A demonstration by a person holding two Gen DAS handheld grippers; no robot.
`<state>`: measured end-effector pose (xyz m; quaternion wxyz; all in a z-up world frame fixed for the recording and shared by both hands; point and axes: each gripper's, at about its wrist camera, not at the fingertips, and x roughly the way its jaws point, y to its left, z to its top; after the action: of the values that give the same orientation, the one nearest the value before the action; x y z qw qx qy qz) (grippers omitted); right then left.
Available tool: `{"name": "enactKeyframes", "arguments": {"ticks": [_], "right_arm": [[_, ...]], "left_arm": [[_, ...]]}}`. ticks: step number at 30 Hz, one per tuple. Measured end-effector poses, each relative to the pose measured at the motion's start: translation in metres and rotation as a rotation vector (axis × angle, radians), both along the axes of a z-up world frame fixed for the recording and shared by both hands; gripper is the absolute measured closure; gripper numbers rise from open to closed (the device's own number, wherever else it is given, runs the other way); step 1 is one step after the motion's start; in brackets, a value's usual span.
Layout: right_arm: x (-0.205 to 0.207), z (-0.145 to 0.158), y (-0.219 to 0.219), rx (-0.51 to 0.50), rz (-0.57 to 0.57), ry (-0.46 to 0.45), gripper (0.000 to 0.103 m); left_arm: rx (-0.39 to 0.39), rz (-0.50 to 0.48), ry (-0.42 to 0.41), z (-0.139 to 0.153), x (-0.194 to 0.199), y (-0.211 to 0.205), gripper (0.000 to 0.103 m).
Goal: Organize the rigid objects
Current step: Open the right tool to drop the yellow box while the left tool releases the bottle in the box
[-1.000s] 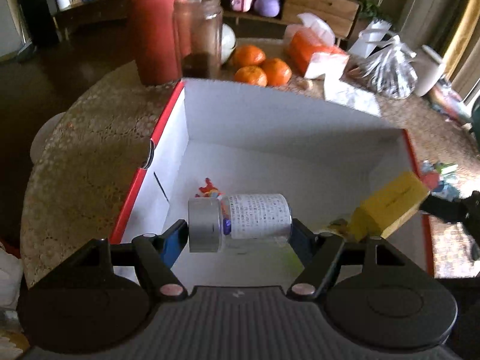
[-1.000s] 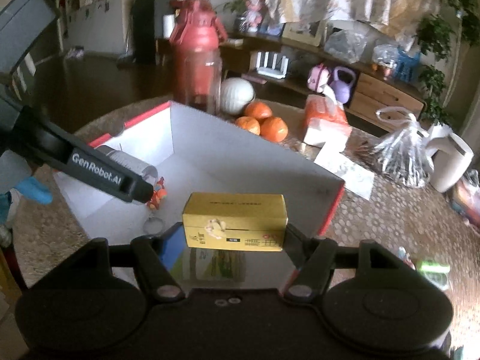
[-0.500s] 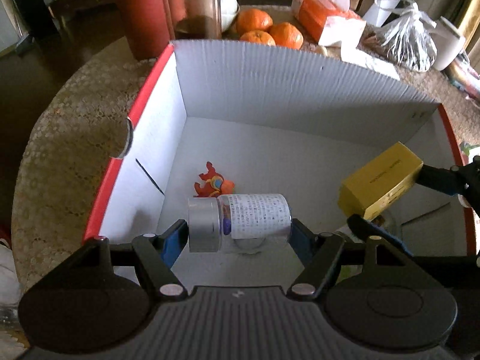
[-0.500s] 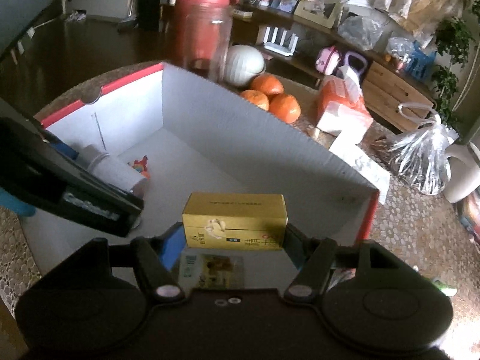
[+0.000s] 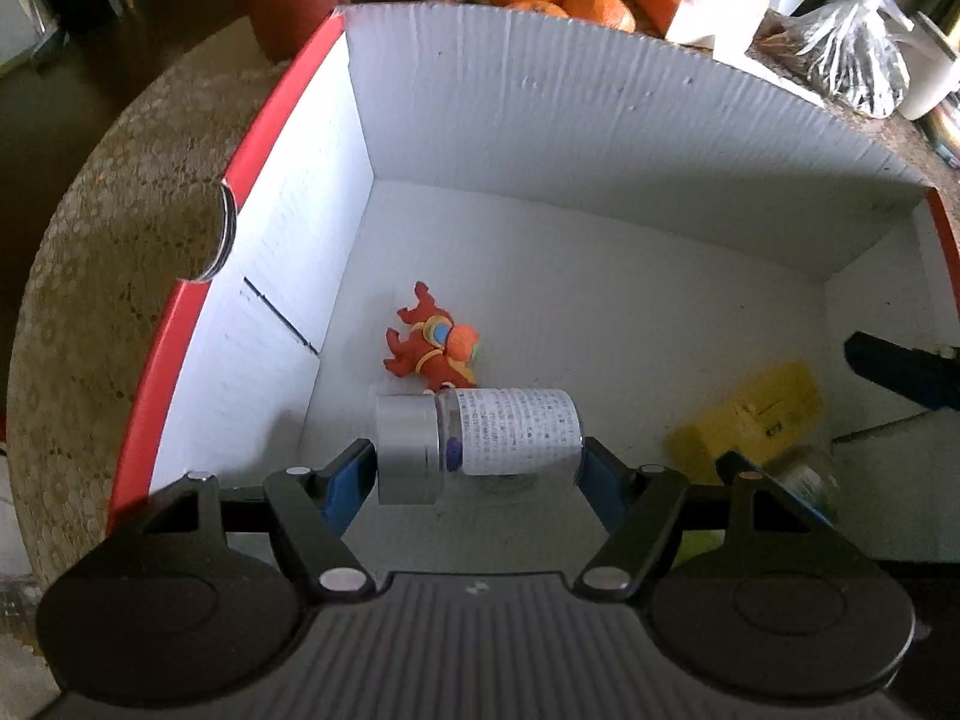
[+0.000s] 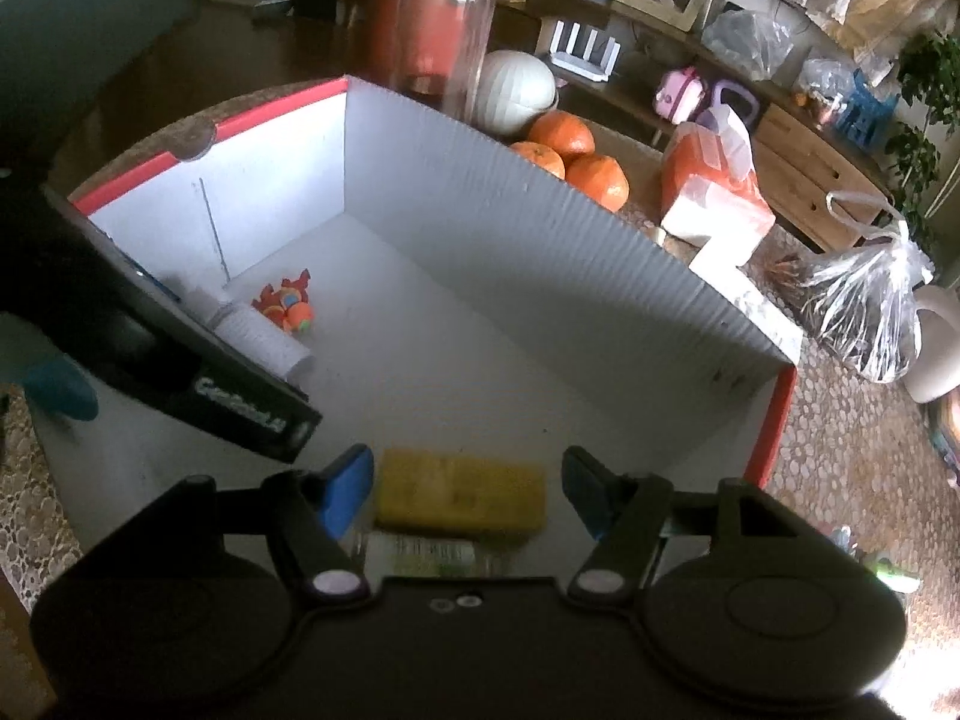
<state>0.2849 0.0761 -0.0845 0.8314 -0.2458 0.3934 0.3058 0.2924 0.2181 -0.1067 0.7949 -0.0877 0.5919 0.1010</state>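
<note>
The yellow box [image 5: 750, 420] is blurred in the left view. A jar [image 5: 810, 477] beside it is partly hidden. The red jug [image 6: 429, 0] is cut off at the top.

Only one text can be partly made out: white lettering on the black body of the left tongs [image 6: 252, 414], at the lower left of the right wrist view. It begins with a "G" and runs along the bar's edge, but blur keeps the rest from being read.

The small bottle [image 5: 480, 441] at lower centre of the left wrist view carries a white label covered in fine rows of dark print, too small to read.

The yellow box [image 5: 750, 420] at the lower right of that view has a small dark mark on its face, blurred beyond reading.
</note>
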Motion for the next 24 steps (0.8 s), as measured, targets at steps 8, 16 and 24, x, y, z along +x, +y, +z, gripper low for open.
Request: {"name": "enactKeyframes", "arguments": {"ticks": [8, 16, 24], "right_arm": [[-0.006, 0.012, -0.012, 0.058, -0.012, -0.028, 0.024], [-0.019, 0.031, -0.029, 0.130, -0.014, -0.028, 0.020], [-0.035, 0.051, -0.048, 0.189, -0.021, -0.037, 0.018]], "left_arm": [[-0.022, 0.026, 0.019, -0.003, 0.000, 0.005, 0.031], [-0.049, 0.052, -0.017, 0.009, -0.011, 0.006, 0.030], [-0.049, 0.057, -0.100, 0.037, -0.032, 0.003, 0.025]]}}
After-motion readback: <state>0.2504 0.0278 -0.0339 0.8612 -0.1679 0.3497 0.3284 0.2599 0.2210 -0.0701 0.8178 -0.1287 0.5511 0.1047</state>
